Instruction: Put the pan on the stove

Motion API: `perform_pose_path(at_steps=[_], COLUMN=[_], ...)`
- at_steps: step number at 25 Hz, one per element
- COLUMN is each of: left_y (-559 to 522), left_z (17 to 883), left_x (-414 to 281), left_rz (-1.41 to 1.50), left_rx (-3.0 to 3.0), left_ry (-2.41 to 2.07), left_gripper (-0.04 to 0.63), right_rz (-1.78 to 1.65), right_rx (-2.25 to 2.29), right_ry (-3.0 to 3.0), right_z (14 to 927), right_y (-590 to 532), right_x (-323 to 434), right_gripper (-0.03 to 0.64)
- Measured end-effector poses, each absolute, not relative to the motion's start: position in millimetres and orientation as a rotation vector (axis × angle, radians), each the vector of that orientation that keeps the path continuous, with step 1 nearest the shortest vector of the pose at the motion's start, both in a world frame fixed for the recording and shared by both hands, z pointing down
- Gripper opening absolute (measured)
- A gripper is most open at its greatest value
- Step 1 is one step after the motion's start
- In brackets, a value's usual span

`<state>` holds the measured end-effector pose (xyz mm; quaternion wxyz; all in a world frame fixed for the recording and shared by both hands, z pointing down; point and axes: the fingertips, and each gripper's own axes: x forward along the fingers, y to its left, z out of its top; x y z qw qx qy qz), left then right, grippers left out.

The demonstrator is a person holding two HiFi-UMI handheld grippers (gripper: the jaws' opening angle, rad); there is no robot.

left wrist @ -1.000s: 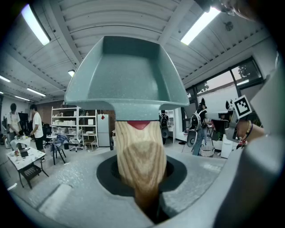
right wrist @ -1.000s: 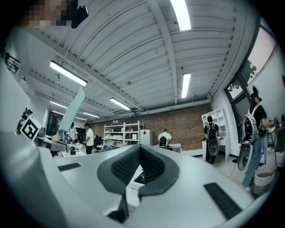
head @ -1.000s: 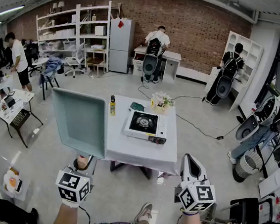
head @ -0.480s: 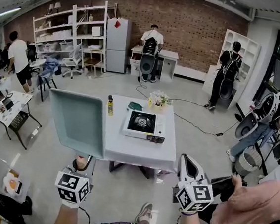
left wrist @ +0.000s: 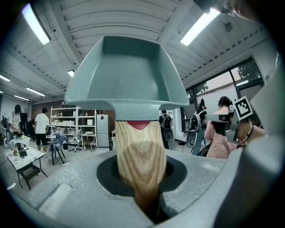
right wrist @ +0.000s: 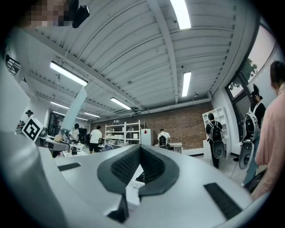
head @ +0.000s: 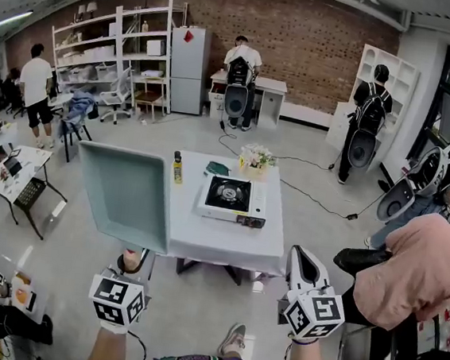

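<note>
I am gripping the pan by its wooden handle in the left gripper jaws, holding it raised at center left, ready to carry to the stove on the counter. The right gripper jaws are sitting closed and empty at lower right, out of the way.

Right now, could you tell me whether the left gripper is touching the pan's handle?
Touching: the left gripper view shows the left gripper clamped on the wooden handle.
</note>
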<state>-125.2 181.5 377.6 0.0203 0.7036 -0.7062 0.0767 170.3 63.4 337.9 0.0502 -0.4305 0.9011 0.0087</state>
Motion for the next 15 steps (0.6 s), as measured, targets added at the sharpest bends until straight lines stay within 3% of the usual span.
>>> perform_pose_path(at_steps=[15], left_y=[159], left_z=[374], left_x=[-122], left_rz=[0.249], left_rx=[2.194], left_ry=[-2.168], left_gripper=[0.075], right_rz=[-0.003], right_rx=[-1.316], right_ry=[2.743], right_z=[332], right_y=[47], right_x=[174], right_gripper=[0.003])
